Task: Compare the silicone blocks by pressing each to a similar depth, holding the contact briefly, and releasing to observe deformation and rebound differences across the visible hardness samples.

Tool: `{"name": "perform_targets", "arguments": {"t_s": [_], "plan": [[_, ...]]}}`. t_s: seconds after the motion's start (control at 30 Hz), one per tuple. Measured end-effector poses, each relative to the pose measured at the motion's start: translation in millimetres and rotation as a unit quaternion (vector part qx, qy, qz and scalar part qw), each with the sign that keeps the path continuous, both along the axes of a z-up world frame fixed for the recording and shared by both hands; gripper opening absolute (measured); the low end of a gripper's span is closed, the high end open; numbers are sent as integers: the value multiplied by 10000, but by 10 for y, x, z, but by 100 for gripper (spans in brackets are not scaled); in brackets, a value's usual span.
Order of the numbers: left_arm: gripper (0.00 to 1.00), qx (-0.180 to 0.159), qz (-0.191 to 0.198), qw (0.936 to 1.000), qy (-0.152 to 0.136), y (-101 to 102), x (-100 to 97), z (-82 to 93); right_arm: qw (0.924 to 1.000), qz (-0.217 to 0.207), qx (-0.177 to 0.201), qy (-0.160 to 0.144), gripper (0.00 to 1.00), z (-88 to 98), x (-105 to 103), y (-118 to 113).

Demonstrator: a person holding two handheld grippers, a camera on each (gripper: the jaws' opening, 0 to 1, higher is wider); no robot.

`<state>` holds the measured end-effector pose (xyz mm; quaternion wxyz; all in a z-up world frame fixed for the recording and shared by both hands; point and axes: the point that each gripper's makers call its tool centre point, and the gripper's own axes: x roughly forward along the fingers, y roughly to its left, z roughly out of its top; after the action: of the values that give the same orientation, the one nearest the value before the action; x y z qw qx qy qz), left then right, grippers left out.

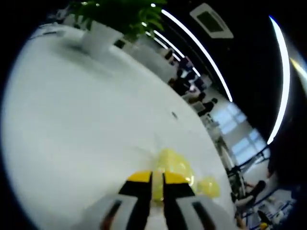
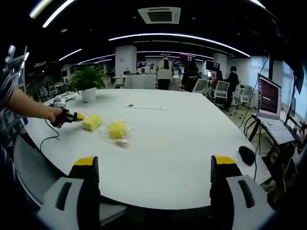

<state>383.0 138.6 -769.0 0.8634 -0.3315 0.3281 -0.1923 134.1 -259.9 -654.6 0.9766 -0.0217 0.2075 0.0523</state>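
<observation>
While the left gripper (image 2: 76, 116) is reaching in from the left of the right gripper view, held in a person's hand (image 2: 56, 116), its yellow-tipped jaws are standing nearly together and pressing against the near yellow silicone block (image 2: 91, 122). From the left gripper view, those jaws are showing only a thin slit between them, with that block (image 1: 173, 164) lying right at their tips; whether they are gripping it cannot be told. A second yellow block (image 2: 118, 130), wrapped in a clear plastic bag, is lying just beside the first on the white table (image 2: 182, 139). The right gripper (image 2: 154, 168) is hanging released, jaws wide apart, at the table's near edge and well apart from both blocks. A white pot (image 2: 88, 95) is holding a green plant (image 2: 86, 76) behind the blocks.
</observation>
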Motion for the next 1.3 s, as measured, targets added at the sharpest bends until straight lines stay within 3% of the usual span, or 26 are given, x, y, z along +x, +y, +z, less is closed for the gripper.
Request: {"name": "perform_targets", "arguments": {"t_s": [0.1, 0.2, 0.23, 0.37, 0.47, 0.63, 0.8, 0.93, 1.1, 1.3], "plan": [[7, -135, 108, 9998, 119, -13, -37, 2, 10000, 4, -7, -16, 90, 5, -9, -4], [7, 46, 221, 9997, 31, 85, -24, 24, 10000, 6, -7, -41, 90, 14, -24, -22], [7, 184, 447, 9988, -21, 196, 23, 45, 10000, 8, -4, -49, 90, 17, -30, -29], [8, 81, 828, 9955, -449, 366, 152, 362, 9999, -13, 85, -54, 88, 6, -70, -67], [10, -40, 732, 9961, -483, 297, 162, 522, 9999, -36, 144, 0, 87, -37, -93, -85], [13, -171, 331, 9971, -657, -48, 131, 724, 9995, -57, 289, 59, 84, -76, -108, -78], [19, -289, -84, 9972, -682, -378, 94, 781, 9996, 63, 241, -164, 81, 4, -80, -68], [26, -47, -518, 9958, -755, -575, 66, 782, 9995, 60, 278, -99, 80, -9, -91, -89], [33, -188, -724, 9945, -733, -865, 72, 811, 9995, 35, 303, -10, 79, -67, -168, -138], [30, -178, -1039, 9927, -584, -1181, 62, 676, 9998, 50, 193, -30, 74, -79, -205, -207]]}}
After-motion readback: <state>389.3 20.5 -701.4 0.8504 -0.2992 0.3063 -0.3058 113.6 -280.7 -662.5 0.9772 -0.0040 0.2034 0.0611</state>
